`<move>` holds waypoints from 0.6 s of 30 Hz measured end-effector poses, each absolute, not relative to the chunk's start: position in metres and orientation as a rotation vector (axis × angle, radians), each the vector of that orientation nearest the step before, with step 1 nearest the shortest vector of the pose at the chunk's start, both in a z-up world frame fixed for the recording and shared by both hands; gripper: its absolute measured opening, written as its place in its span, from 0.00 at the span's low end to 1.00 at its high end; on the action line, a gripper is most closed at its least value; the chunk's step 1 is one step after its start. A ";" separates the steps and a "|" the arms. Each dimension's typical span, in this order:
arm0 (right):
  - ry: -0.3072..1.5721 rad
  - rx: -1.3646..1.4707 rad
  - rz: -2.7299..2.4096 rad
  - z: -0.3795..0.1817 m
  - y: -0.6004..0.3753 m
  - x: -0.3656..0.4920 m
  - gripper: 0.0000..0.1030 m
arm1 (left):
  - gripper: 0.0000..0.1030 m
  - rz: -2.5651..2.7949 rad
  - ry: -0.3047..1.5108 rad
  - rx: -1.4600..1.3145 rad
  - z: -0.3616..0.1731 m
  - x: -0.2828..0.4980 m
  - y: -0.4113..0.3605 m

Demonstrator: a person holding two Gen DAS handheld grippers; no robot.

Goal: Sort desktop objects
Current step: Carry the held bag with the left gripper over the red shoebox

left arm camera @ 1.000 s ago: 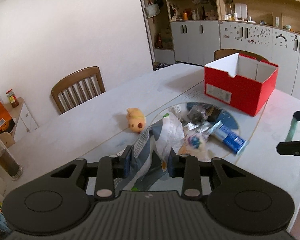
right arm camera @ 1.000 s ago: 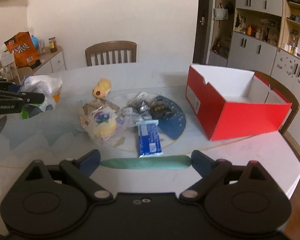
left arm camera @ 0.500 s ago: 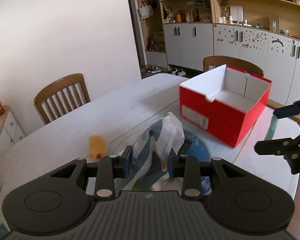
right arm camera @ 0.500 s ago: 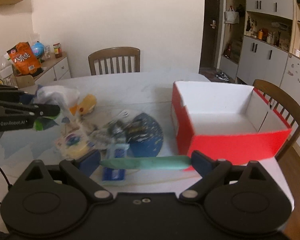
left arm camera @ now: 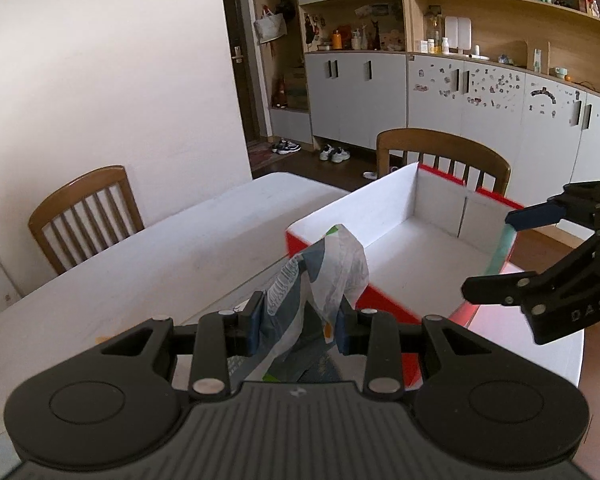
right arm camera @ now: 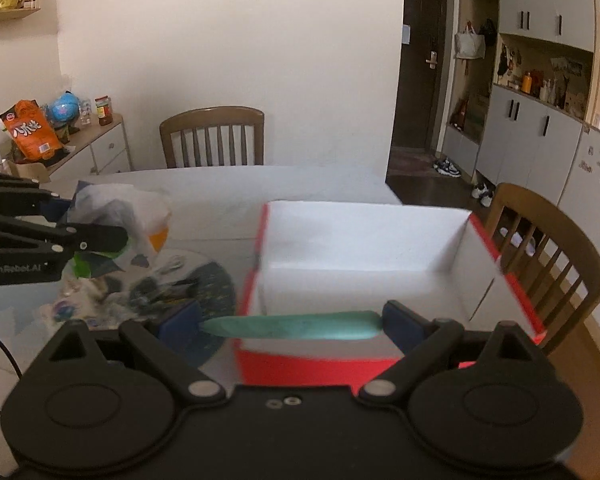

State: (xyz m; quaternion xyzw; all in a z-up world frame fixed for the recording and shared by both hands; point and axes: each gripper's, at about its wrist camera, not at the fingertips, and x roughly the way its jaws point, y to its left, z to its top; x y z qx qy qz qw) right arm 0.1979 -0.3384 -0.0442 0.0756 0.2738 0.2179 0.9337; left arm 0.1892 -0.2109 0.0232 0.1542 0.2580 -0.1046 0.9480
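the left gripper (left arm camera: pixel 298 326) is clenched on a crumpled plastic packet (left arm camera: pixel 320 272), held upright in the air just before the near wall of the red box (left arm camera: pixel 384 304). the right gripper (right arm camera: pixel 290 326) grasps a green stick (right arm camera: pixel 292 326) by its two ends, its long axis crosswise between the pads, tapered tip pointing left, over the box's near edge above the table (left arm camera: pixel 140 272).
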 end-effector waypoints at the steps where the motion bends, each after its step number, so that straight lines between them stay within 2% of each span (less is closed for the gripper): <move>1: 0.559 0.152 0.448 -0.045 -0.342 0.202 0.94 | 0.32 -0.215 0.525 0.314 0.023 0.193 -0.216; 18: 0.612 0.141 0.450 -0.079 -0.397 0.254 0.94 | 0.32 -0.326 0.545 0.378 0.009 0.259 -0.302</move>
